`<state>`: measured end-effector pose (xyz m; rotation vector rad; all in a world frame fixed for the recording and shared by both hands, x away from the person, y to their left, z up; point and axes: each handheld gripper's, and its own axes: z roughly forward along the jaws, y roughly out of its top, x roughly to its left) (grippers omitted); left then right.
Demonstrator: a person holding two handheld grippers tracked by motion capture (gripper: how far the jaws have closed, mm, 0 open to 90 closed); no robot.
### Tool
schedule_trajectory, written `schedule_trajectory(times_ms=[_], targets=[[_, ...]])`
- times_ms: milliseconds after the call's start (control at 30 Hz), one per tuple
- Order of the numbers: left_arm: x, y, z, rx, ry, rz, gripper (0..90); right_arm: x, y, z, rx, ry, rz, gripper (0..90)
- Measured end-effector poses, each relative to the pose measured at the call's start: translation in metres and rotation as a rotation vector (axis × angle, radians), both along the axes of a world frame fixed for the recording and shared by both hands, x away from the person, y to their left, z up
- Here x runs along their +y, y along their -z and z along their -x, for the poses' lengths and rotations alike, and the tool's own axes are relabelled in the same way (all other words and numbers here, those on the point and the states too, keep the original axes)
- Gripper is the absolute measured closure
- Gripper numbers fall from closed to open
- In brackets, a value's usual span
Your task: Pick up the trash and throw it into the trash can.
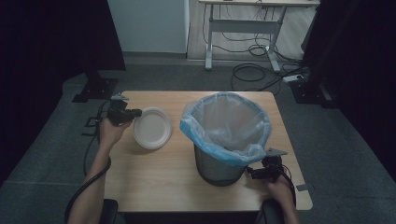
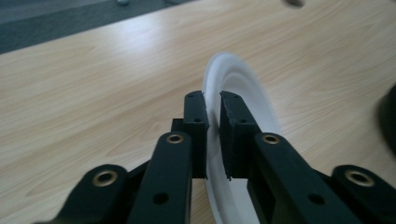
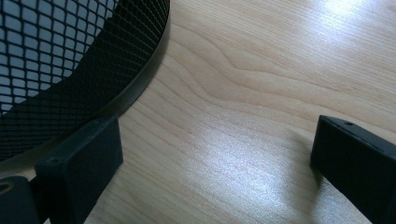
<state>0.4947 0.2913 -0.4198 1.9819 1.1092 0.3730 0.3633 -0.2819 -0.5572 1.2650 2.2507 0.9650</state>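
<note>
Dim grey carpet surrounds a light wooden table (image 1: 154,186), with a desk frame and loose cables on the floor at twelve o'clock. On the table's right half stands a black mesh waste bin (image 1: 219,170) lined with a pale blue bag (image 1: 224,123). At about nine o'clock from the bin, just beside it but apart, is a white disposable plate (image 1: 152,128). The left gripper (image 1: 135,113) is clamped on the plate's rim at the plate's ten o'clock edge; in the left gripper view its black jaws pinch the thin rim (image 2: 214,135) between them (the plate stands edge-on there, tilted up off the wood). The right gripper (image 1: 250,173) rests at the bin's four o'clock, low by its base, jaws spread wide and holding nothing; the right gripper view has bare tabletop (image 3: 243,116) between them and mesh (image 3: 70,60) beside one jaw.
</note>
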Motion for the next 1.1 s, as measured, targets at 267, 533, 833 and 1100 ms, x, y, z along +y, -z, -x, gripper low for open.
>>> schedule_trajectory(times_ms=[267, 533, 833, 1100], targets=[[-0.007, -0.026, 0.006, -0.018, 0.043, 0.04, 88.5, 0.0, 0.0, 0.0, 0.0, 0.0, 0.0, 1.7], [-0.02, -0.056, 0.01, -0.046, 0.071, 0.013, 90.0, 0.001, 0.0, 0.0, 0.002, -0.001, -0.001, 1.6], [-0.039, -0.096, 0.015, -0.079, 0.122, -0.026, 90.0, 0.001, 0.0, 0.001, 0.003, -0.002, -0.001, 1.4], [-0.048, -0.12, 0.019, -0.087, 0.159, -0.019, 90.0, 0.001, 0.0, 0.001, 0.003, -0.002, -0.001, 1.4]])
